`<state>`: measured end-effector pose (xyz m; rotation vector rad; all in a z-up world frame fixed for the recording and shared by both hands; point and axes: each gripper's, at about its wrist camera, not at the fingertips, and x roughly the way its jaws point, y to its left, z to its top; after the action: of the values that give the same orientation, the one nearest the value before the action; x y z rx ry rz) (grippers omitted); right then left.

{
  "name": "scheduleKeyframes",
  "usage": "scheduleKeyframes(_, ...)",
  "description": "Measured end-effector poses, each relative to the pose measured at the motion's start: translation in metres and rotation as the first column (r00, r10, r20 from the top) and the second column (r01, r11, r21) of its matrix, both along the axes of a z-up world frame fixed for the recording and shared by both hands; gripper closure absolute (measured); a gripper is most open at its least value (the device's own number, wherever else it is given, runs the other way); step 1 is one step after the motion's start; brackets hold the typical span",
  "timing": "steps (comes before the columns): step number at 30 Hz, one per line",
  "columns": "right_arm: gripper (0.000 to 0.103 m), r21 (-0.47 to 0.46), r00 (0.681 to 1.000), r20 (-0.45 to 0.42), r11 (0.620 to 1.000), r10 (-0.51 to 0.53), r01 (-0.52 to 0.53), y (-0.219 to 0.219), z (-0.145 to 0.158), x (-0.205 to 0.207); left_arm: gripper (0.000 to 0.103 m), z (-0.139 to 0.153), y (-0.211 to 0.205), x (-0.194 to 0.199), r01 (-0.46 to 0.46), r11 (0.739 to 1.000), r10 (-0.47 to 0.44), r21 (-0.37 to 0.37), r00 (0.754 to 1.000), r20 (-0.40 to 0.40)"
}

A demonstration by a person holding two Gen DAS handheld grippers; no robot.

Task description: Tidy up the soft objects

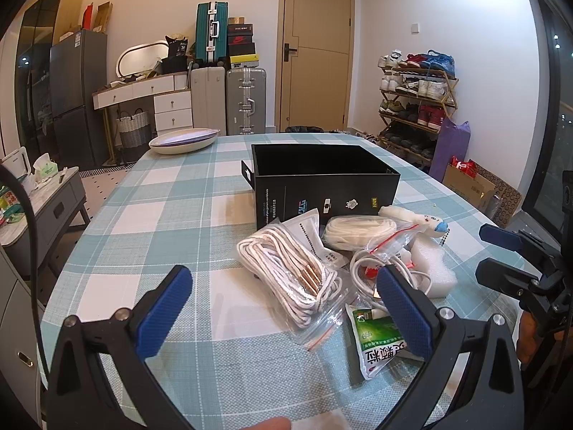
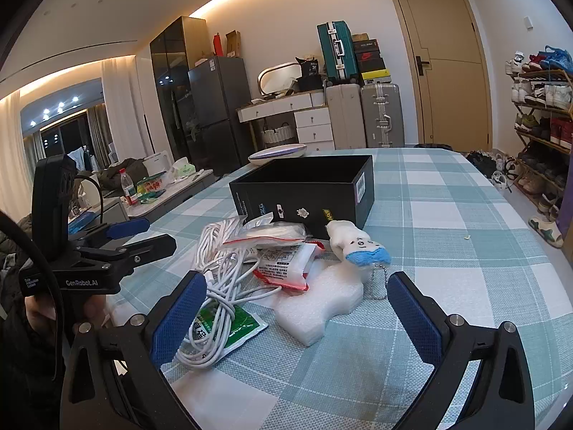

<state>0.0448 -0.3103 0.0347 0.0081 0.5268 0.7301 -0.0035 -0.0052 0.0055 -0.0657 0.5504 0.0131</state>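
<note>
Soft clutter before a black box [image 2: 304, 193]

Right claw [image 2: 292, 308] gapes over white foam [image 2: 318, 308]; tangled cable [image 2: 218, 286] lies beside it on the checked bench [image 2: 447, 233].

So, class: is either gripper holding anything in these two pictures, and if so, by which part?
Nothing is held. The left gripper and the right gripper both stand wide open above the table, short of the pile.

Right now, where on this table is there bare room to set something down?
Bare cloth lies left of the black box, between the white dish and the rope bag, and right of the foam block. In front of the box is crowded.
</note>
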Motion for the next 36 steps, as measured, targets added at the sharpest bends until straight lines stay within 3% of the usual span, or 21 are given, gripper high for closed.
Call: scheduleKeyframes(36,0.0,0.003,1.0,-0.025,1.0,-0.01,0.01,-0.0043,-0.0039,0.0081,0.0,0.0001,-0.0015,-0.0007,0.012,1.0,-0.012,0.0,1.0,0.007)
